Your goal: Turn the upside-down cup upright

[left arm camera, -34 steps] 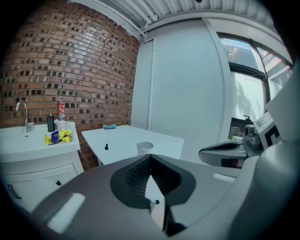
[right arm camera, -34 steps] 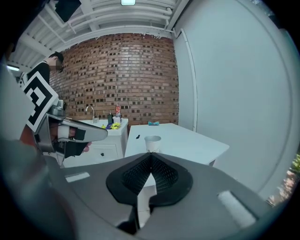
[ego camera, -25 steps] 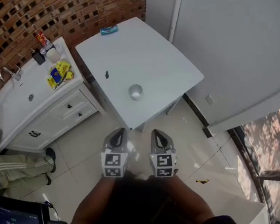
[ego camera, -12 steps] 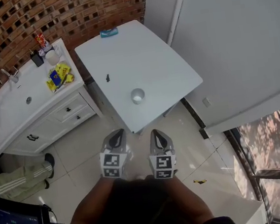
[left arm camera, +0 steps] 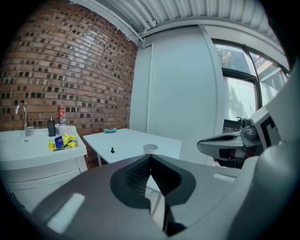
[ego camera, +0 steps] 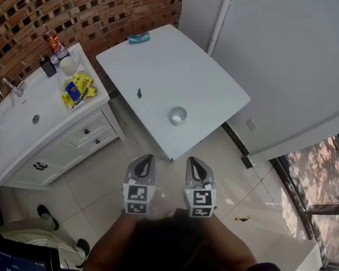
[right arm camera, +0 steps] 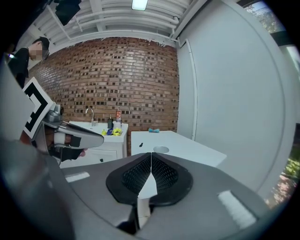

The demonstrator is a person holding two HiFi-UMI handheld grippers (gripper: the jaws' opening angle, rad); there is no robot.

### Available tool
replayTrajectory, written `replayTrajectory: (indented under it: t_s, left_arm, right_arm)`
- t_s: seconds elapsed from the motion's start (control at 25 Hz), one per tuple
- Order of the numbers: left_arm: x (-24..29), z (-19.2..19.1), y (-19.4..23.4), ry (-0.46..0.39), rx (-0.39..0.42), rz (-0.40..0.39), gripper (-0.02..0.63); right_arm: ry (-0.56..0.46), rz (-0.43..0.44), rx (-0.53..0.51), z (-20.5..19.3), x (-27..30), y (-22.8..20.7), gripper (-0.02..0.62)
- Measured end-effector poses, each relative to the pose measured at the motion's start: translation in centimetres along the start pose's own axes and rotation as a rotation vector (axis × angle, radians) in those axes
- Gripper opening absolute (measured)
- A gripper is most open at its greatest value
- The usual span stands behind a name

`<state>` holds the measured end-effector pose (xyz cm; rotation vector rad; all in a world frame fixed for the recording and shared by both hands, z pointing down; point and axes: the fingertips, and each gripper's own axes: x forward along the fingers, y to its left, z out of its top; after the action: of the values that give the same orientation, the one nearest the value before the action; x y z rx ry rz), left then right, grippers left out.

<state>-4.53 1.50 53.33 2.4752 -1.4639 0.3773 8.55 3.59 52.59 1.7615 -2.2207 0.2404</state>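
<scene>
Plainly, a small pale cup point(ego camera: 178, 115) stands on the white table point(ego camera: 166, 64).

Your right gripper point(right arm camera: 151, 155) has its jaws pressed together, with nothing between them. Just beyond the tips, at twelve o'clock, the cup point(right arm camera: 161, 149) stands on the white table point(right arm camera: 199, 149). Your left gripper point(right arm camera: 93, 137) shows at nine o'clock, with the sink cabinet point(right arm camera: 104, 143) behind it against the brick wall point(right arm camera: 122, 75).
</scene>
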Motion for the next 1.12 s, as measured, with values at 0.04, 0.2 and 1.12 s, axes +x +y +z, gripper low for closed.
replayTrajectory:
  t_s: [0.04,0.2,1.12]
  left_arm:
    - [-0.3,-0.1,0.3,-0.002,0.007,-0.003,0.002]
    - [-1.7,-0.4,1.0,-0.01,0.026,-0.017,0.002]
    - [-6.9,-2.3,-1.9,-0.018,0.032,-0.006,0.002]
  right_arm:
    - [0.0,-0.008,-0.001,0.0,-0.2,0.2,0.014]
    - [-0.001,-0.045,-0.001,0.0,-1.2,1.1,0.014]
    - [-0.004,-0.044,0.023,-2.3,-7.0,2.7,0.011]
